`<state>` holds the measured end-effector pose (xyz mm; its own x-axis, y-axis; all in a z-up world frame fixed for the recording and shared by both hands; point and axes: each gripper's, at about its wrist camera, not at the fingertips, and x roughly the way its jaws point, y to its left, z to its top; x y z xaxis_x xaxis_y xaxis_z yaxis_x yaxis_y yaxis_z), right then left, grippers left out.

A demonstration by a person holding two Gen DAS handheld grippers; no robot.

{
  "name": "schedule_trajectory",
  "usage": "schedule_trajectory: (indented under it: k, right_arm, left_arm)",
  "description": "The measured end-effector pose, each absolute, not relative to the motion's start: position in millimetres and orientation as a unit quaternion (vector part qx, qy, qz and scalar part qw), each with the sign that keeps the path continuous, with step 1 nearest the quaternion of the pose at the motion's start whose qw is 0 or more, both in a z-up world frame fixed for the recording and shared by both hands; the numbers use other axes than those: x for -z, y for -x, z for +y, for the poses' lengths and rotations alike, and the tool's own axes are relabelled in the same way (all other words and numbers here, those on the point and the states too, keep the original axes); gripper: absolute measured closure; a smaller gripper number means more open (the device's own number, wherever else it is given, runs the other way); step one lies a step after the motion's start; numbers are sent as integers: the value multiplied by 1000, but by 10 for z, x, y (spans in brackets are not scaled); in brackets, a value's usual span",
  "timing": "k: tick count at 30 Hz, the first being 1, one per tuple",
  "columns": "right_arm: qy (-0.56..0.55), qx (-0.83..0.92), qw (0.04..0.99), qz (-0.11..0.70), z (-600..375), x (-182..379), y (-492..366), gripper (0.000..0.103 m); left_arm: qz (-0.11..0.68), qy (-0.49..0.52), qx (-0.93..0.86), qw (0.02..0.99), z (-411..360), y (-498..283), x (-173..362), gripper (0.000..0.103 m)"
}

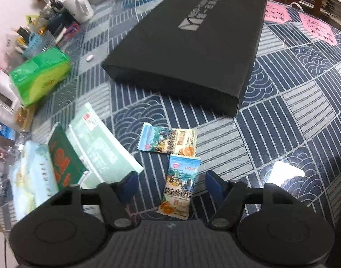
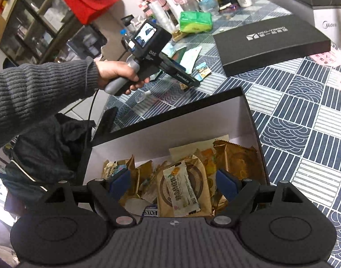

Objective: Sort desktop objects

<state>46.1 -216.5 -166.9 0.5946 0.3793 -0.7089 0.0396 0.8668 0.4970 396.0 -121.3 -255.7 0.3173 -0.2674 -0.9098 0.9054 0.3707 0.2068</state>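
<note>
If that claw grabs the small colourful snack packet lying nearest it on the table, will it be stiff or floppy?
The flat, printed foil snack packet between the open left gripper fingers probably flexes and crinkles. It looks thin, so likely light. Its glossy wrapper may slide on the shiny patterned tabletop.

A: Readable text?

B: "NEO-YIMING" plus logo on black box lid (image 2: 270, 42). "Midea" on white appliance (image 2: 329, 25) behind it. "DAS" on left gripper (image 2: 193, 82) camera housing, "GenRobot.AI" along its rail.

A: Packets?

B: "赣南脐橙" in large print on near snack packet (image 1: 180, 189); last character unclear. "FOXS" partly visible on blue-white wrapper (image 2: 150, 212) inside open box (image 2: 252, 120). Pink notes (image 1: 319, 29) handwritten, illegible.
</note>
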Motion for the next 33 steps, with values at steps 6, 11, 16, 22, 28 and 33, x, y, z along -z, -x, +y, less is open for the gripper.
schedule_trajectory:
  k: [6,11,16,22,28,33]
  right_arm:
    - [-241,-98,859,441,-2164,1682,-486,20]
    - [-244,-96,860,439,-2172,1675,-487,20]
    - [-240,-95,863,434,-2156,1628,-457,20]
    - [-237,-91,868,426,-2153,1552,-394,20]
    - [-229,-96,875,415,-2087,1439,-282,20]
    - [-234,-92,874,415,-2093,1443,-195,20]
  left_arm:
    - [436,-360,423,708,-1208,-4047,2625,39]
    - [457,-338,434,699,-1183,-4019,2620,69]
    - [448,-345,424,707,-1189,-3931,2591,79]
    - [439,-347,412,719,-1161,-3791,2435,95]
    - [429,-358,405,724,-1094,-3646,2333,98]
    - [418,-367,384,737,-1089,-3657,2354,80]
